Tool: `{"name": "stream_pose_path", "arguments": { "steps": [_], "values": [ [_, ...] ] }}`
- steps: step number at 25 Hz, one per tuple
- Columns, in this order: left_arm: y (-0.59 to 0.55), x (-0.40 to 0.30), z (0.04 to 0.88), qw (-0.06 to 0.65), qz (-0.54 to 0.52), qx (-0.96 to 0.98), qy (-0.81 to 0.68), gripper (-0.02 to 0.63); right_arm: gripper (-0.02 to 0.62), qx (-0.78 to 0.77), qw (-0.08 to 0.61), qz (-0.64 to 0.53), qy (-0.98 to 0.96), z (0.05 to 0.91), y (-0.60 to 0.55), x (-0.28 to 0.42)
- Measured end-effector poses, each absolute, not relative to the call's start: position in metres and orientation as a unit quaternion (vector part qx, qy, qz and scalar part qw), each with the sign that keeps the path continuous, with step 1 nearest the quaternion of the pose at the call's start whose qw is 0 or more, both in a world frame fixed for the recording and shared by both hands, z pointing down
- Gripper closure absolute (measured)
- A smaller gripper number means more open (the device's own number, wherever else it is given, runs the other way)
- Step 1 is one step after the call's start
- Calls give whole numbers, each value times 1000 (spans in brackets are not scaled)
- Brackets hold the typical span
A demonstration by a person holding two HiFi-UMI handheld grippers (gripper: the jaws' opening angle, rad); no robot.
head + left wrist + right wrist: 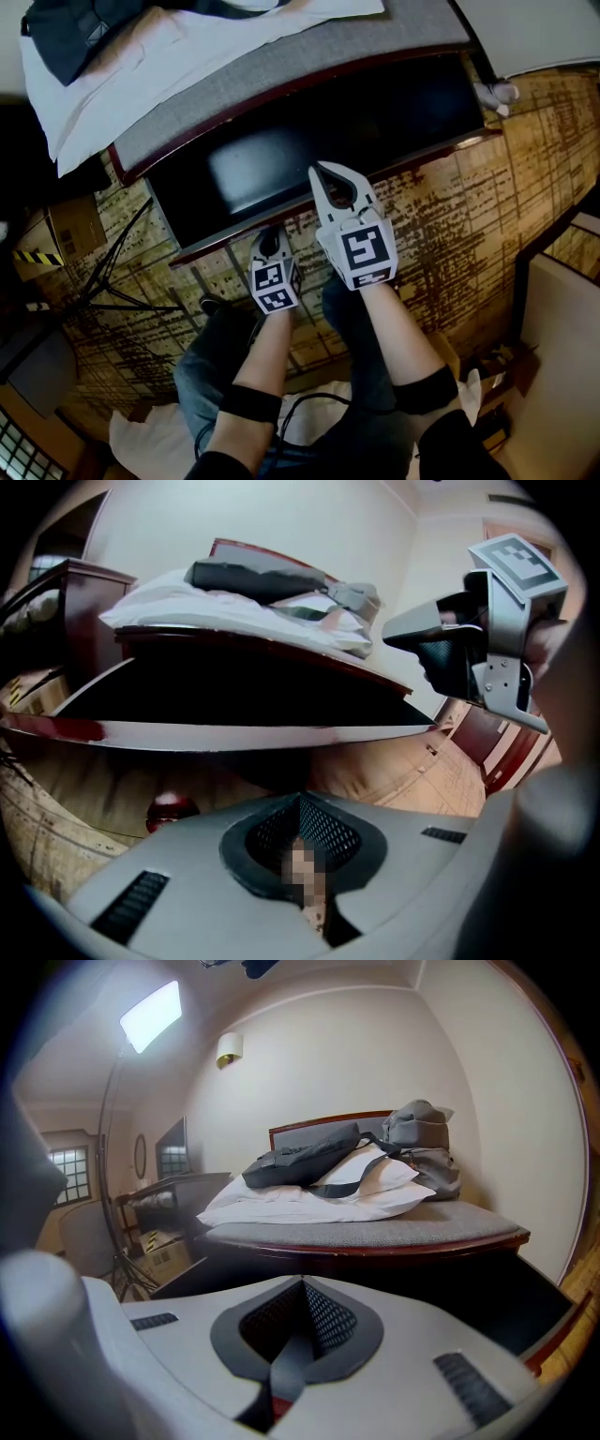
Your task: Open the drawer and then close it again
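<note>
Both pairs of my jaws were pressed together on nothing. My left gripper [270, 242] sat at centre frame, near the front edge of the drawer [403, 103]; my right gripper [323, 178] was just above it, over the dark interior. The drawer stood pulled well out from under the bed [281, 66], across the upper middle. Opening looked done; pushing it shut was left.
</note>
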State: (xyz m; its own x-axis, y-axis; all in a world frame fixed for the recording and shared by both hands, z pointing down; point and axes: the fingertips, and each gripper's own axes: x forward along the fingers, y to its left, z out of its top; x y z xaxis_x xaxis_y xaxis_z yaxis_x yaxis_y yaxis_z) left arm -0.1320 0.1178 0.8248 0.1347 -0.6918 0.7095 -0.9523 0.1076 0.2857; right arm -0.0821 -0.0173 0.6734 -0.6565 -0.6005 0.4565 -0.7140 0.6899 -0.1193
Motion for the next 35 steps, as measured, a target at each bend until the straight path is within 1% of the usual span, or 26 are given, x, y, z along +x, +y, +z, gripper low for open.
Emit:
{"name": "stream_pose_path", "arguments": {
  "steps": [9,15,24,35],
  "values": [
    [59,-170,826,353,157,634,-670,604,592,394,190,154,-886,676,-36,-72],
    [23,-187,830,350,147,631,-677,604,592,407,198,156,-878,685,-47,-58],
    [-31,-217,831,325,158,643,-675,604,592,406,204,156,-877,693,-56,-60],
    [-79,-241,828,337,151,637,-677,604,592,402,212,161,-876,698,-67,-65]
  ]
}}
